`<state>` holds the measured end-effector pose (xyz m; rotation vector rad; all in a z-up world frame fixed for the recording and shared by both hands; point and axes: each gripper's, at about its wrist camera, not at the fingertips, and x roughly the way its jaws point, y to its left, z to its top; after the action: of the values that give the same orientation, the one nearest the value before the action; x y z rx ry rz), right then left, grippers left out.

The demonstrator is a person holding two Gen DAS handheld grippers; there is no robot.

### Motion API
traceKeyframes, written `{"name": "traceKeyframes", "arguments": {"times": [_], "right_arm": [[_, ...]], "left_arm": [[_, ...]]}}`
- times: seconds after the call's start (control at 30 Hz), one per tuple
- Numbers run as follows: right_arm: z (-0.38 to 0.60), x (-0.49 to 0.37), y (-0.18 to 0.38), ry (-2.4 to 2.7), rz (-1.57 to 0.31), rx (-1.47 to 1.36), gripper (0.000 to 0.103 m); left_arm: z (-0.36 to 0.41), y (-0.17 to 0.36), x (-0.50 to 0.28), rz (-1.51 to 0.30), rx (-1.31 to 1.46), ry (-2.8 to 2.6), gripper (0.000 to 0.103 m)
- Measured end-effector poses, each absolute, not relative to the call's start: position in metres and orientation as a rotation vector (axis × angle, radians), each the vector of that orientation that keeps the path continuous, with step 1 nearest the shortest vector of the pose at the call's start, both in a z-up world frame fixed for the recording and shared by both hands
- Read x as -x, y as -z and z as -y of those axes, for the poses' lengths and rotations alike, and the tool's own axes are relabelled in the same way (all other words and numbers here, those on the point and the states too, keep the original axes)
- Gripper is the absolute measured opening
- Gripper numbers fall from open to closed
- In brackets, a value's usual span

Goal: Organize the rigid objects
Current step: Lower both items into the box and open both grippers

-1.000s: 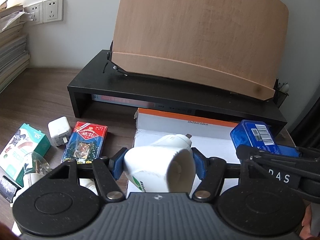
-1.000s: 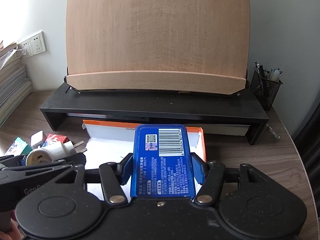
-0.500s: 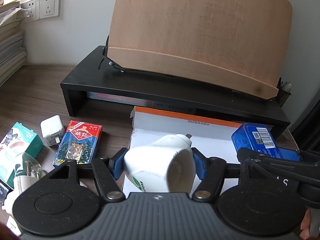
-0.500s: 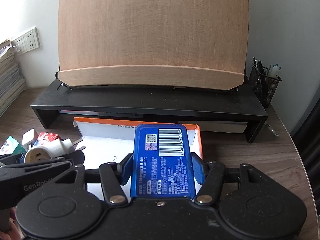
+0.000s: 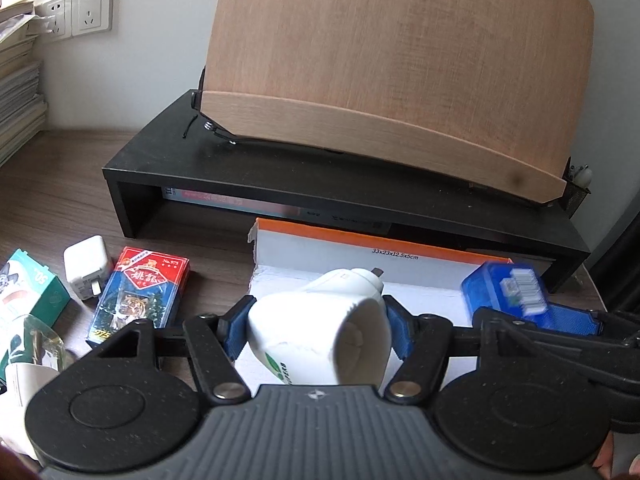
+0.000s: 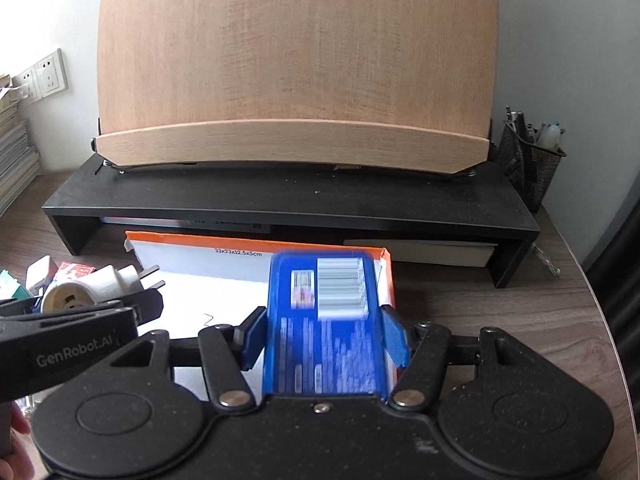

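Low in the frame over the open white cardboard box (image 5: 360,264), the left hand-held gripper (image 5: 318,326) pinches a light, hard, slippery-looking white lamp-socket plug adapter (image 5: 320,336) across its barrel, while the right hand-held gripper (image 6: 324,340) clamps a rigid blue tin (image 6: 324,320) by its long edges.

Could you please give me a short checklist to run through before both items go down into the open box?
1. Left hand-held gripper shut on the white lamp socket: ok.
2. Right hand-held gripper shut on the blue tin: ok.
3. Open box lies below both items: ok.
4. Box floor free of clutter: cannot tell, partly hidden.
5. Grippers apart from each other: ok.
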<state>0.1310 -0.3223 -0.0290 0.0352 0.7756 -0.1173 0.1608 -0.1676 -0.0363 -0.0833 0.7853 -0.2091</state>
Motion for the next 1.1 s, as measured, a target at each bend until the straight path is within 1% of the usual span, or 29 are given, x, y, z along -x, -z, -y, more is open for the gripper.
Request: {"name": "traceKeyframes", "arguments": {"times": [0.03,0.43,0.47,0.5,0.53,0.73,0.8,1.0,1.1], "right_arm": [[0.323,-0.13,0.029,0.126,-0.769,-0.027,0.079],[0.335,-0.096,0.012,0.153,-0.708,-0.029,0.079],[0.336,-0.094,0.012,0.155,-0.709,-0.032,0.079],[0.337,-0.091,0.011,0.155,-0.707,-0.035,0.079],[0.337,-0.088,0.01,0.156,-0.704,-0.036,0.079],[0.335,-0.072,0.001,0.168,-0.689,-0.06,0.08],[0.331,-0.067,-0.002,0.171,-0.688,-0.07,0.08],[0.318,-0.05,-0.008,0.176,-0.708,-0.112,0.084],[0.306,-0.041,-0.012,0.167,-0.709,-0.12,0.086]], "left_arm": [[0.169,0.037,-0.162,-0.786,0.084,0.207,0.067],[0.199,0.047,-0.166,-0.788,0.058,0.258,0.068],[0.201,0.046,-0.165,-0.784,0.05,0.261,0.073],[0.203,0.044,-0.163,-0.777,0.045,0.261,0.081],[0.203,0.041,-0.16,-0.766,0.039,0.261,0.084],[0.193,0.024,-0.147,-0.77,0.031,0.264,0.089],[0.187,0.018,-0.142,-0.785,0.028,0.255,0.093],[0.161,0.005,-0.118,-0.809,-0.007,0.234,0.099],[0.146,0.0,-0.109,-0.814,-0.001,0.222,0.099]]}}
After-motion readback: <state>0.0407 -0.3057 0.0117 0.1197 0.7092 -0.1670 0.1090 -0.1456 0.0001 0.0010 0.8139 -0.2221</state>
